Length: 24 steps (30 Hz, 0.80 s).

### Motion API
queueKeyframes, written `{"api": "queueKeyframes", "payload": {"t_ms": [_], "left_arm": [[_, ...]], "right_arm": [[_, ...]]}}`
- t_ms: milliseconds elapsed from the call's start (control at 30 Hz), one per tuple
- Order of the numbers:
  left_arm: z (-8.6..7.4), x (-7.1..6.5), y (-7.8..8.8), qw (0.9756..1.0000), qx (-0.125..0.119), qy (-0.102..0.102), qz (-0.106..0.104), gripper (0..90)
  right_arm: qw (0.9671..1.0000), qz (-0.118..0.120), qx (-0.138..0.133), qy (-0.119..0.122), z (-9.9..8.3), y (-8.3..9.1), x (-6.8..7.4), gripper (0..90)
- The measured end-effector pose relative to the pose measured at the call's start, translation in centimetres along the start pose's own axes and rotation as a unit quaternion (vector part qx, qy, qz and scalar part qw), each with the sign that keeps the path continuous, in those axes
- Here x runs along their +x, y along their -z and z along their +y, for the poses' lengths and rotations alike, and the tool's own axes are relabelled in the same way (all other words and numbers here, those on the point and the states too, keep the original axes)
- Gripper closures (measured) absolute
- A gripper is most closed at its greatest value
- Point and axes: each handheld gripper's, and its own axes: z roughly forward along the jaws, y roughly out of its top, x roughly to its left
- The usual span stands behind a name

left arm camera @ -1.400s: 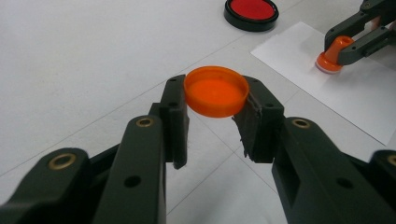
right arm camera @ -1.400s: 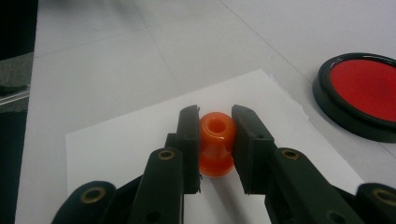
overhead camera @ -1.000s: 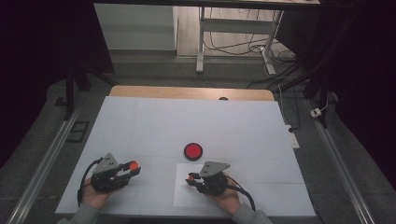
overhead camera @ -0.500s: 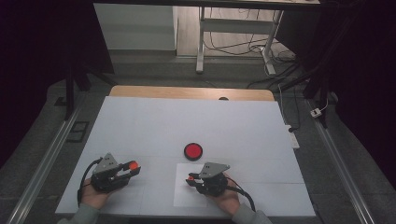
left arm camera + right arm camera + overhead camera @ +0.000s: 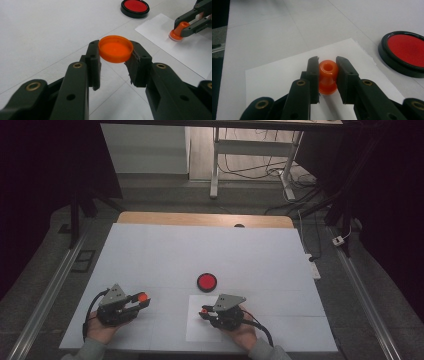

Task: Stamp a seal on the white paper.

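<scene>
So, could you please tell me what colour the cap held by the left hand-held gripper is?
Orange; the cap shows best in the left gripper view.

Both forearms low at near edge; left gripper (image 5: 134, 301) and right gripper (image 5: 206, 312) clamped, tips angled inward.

Nothing visibly changes between the earlier pictures and now. The left gripper (image 5: 141, 298) and its orange cap (image 5: 115, 48), the right gripper (image 5: 204, 312) and its orange stamp (image 5: 328, 76), and the red ink pad (image 5: 206, 281) all keep their earlier places on the desk (image 5: 200, 250).
</scene>
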Motion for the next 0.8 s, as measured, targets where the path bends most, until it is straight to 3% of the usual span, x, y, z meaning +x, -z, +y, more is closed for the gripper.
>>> {"api": "queueKeyframes", "payload": {"t_ms": [400, 467, 567, 667, 800], "left_arm": [[0.0, 0.1, 0.0, 1.0, 0.0, 0.0, 0.001, 65.0], [0.0, 0.1, -0.1, 1.0, 0.0, -0.001, 0.0, 64.9], [0.0, 0.2, -0.1, 1.0, 0.001, -0.001, -0.001, 64.9], [0.0, 0.2, -0.2, 1.0, 0.002, -0.002, -0.001, 65.0], [0.0, 0.1, -0.2, 1.0, 0.002, -0.003, -0.002, 64.9]], "right_arm": [[0.9999, 0.003, -0.002, -0.017, 0.1, 0.1, -0.4, 72.3], [0.9993, 0.001, -0.024, -0.03, 0.2, 0.7, -0.8, 72.3], [0.995, 0.005, -0.068, -0.072, 0.8, 2.2, -1.8, 72.3], [0.9921, 0.008, -0.082, -0.094, 0.8, 3.0, -2.4, 72.3], [0.9921, 0.004, -0.083, -0.095, 0.8, 3.1, -2.5, 72.3]]}}
